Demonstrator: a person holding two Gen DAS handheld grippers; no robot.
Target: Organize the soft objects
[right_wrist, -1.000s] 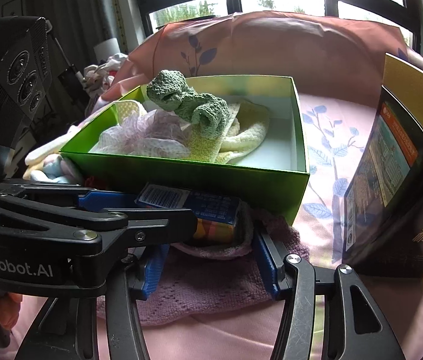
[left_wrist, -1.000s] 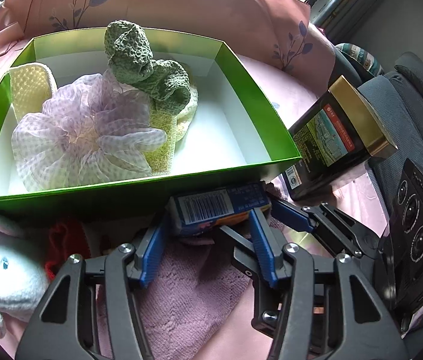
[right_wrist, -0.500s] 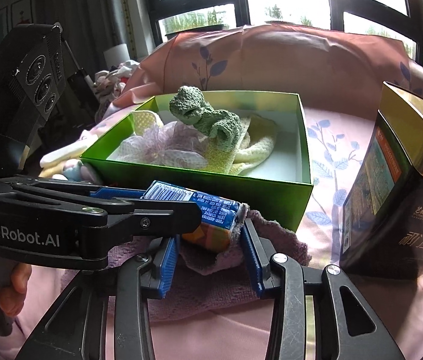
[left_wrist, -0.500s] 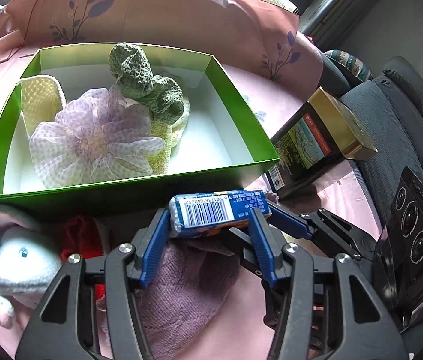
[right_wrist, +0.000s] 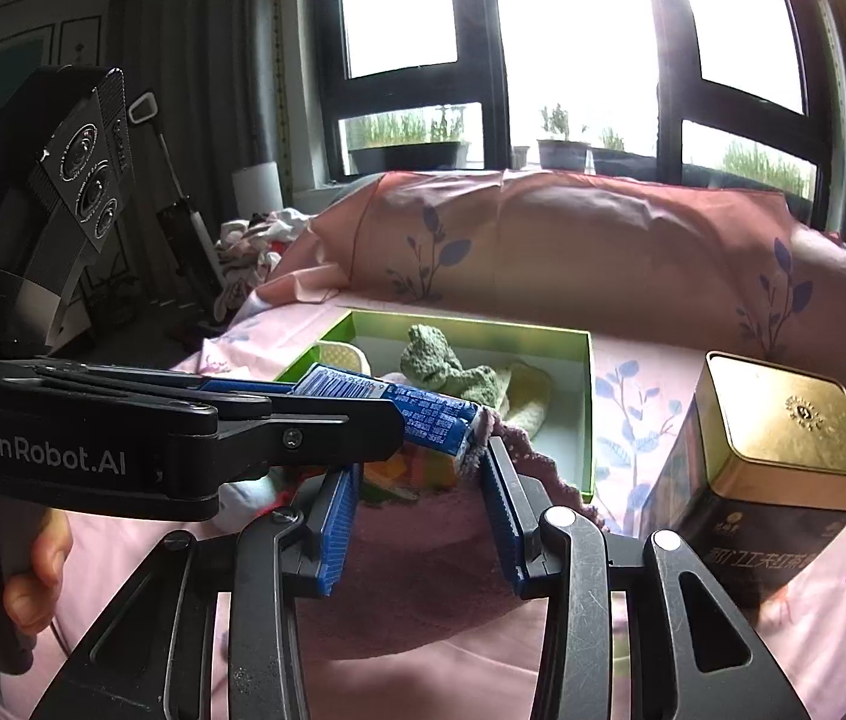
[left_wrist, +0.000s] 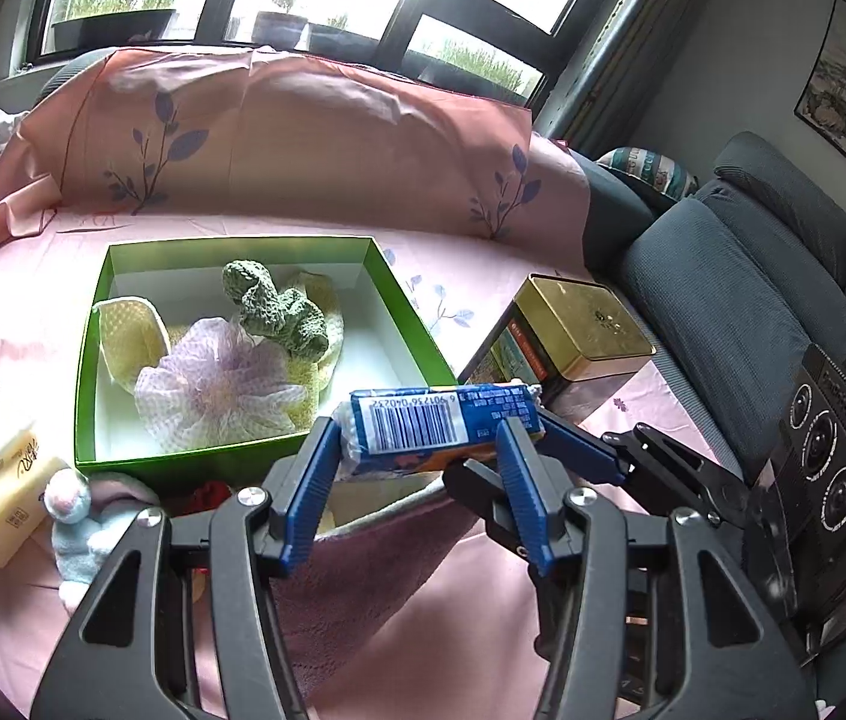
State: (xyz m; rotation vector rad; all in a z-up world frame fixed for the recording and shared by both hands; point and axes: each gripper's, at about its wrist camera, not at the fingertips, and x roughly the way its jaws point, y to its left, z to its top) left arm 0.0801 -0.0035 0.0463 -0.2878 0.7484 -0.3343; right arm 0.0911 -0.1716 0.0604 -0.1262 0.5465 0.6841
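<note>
Both grippers share one load: the left gripper [left_wrist: 417, 468] is clamped on the blue packet [left_wrist: 441, 429], while the right gripper [right_wrist: 417, 474], jaws just drawn in, pinches the same packet with a fold of purple cloth [right_wrist: 501, 432]. It hangs above the near rim of the green box [left_wrist: 84, 372]. Best carry both level, clear the wall, then release over the bare corner beside the green knit [left_wrist: 279, 315].

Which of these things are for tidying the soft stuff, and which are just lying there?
For the job: blue packet in the left tool; green box; purple mesh pouf, green knitted cloth and yellow cloth inside it; mauve towel; plush toy.

Just lying about: gold-lidded tin; grey sofa; window plants.
</note>
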